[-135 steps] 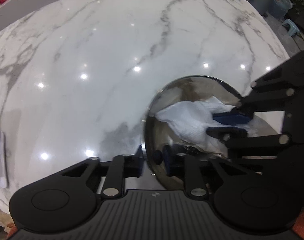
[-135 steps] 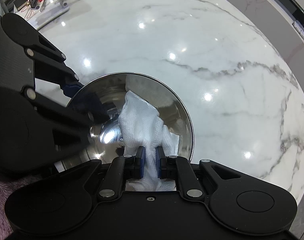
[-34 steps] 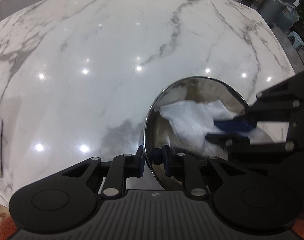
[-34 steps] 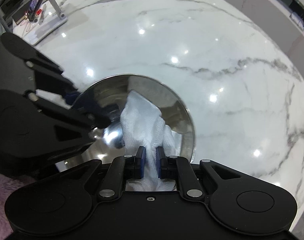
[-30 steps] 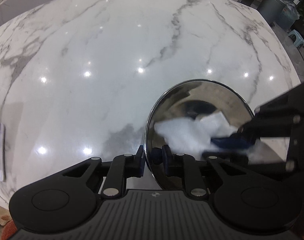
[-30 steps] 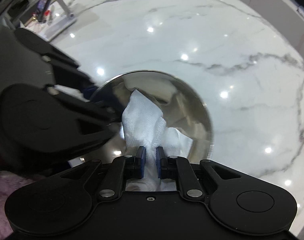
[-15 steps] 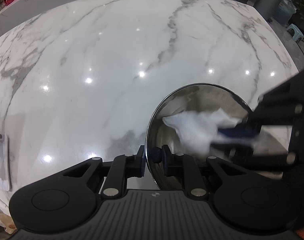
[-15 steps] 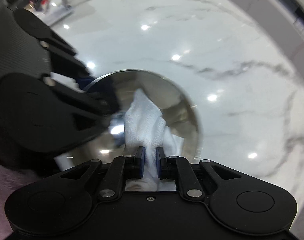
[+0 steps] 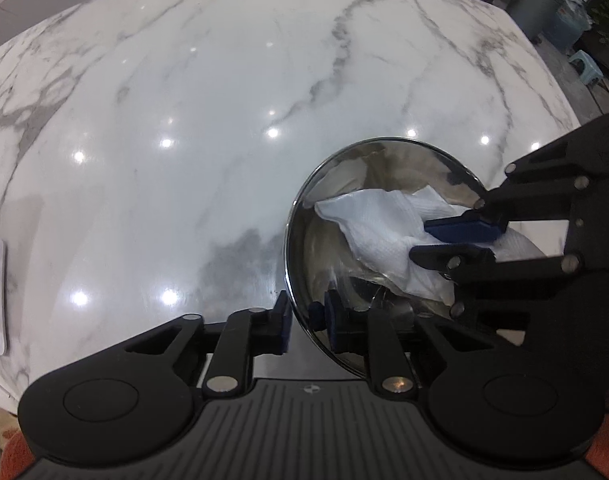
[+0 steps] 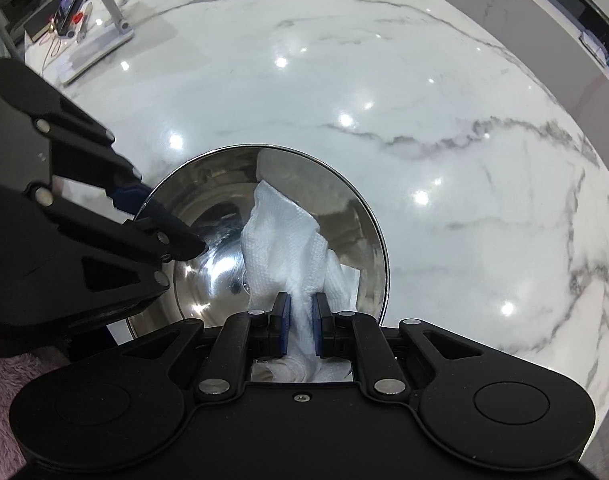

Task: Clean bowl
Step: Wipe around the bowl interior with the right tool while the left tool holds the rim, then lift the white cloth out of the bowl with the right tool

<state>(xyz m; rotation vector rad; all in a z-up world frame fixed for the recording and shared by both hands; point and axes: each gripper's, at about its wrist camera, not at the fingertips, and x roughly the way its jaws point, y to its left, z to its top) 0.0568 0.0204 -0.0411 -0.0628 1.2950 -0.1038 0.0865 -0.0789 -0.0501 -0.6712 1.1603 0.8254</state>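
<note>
The marble table (image 9: 224,120) lies bare across its middle and far side. The steel bowl (image 10: 344,216) near the front edge is crowded: 2 grippers and a white paper towel (image 10: 284,248) fill it. A phone stand (image 10: 92,36) occupies the far left corner.

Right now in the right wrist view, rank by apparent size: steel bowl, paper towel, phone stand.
1. steel bowl
2. paper towel
3. phone stand, though it sits far back near the fisheye edge, so its true size is unsure.
</note>
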